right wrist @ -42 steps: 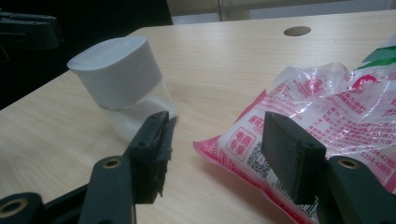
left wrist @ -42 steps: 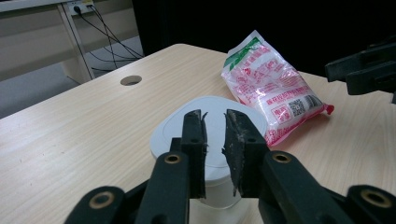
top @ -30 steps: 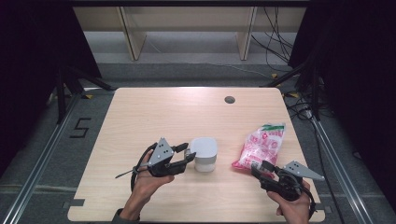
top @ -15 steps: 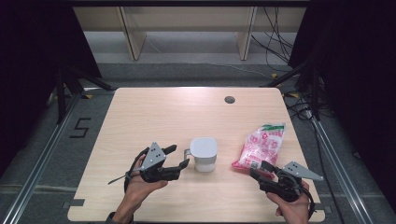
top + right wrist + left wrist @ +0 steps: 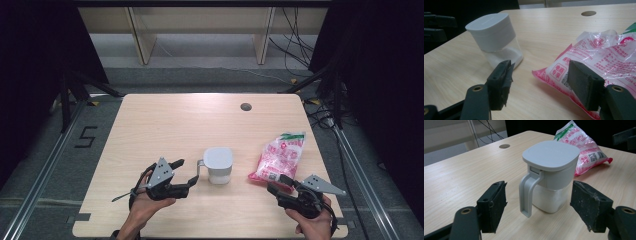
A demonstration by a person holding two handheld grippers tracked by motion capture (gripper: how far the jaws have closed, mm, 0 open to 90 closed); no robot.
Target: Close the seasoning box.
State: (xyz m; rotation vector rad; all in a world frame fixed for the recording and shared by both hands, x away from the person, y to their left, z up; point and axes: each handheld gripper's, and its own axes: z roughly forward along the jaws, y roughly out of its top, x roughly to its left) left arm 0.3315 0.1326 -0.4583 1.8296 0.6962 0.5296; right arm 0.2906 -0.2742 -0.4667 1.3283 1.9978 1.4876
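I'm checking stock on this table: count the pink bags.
1. The pink bag lies on the right side of the table, right of the white lidded jug. Nothing suggests another is hidden.

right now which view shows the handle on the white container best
The left gripper view: the handle faces the camera, close and whole. The high view shows it as a small loop on the container's left. In the right gripper view the container shows its handleless side.
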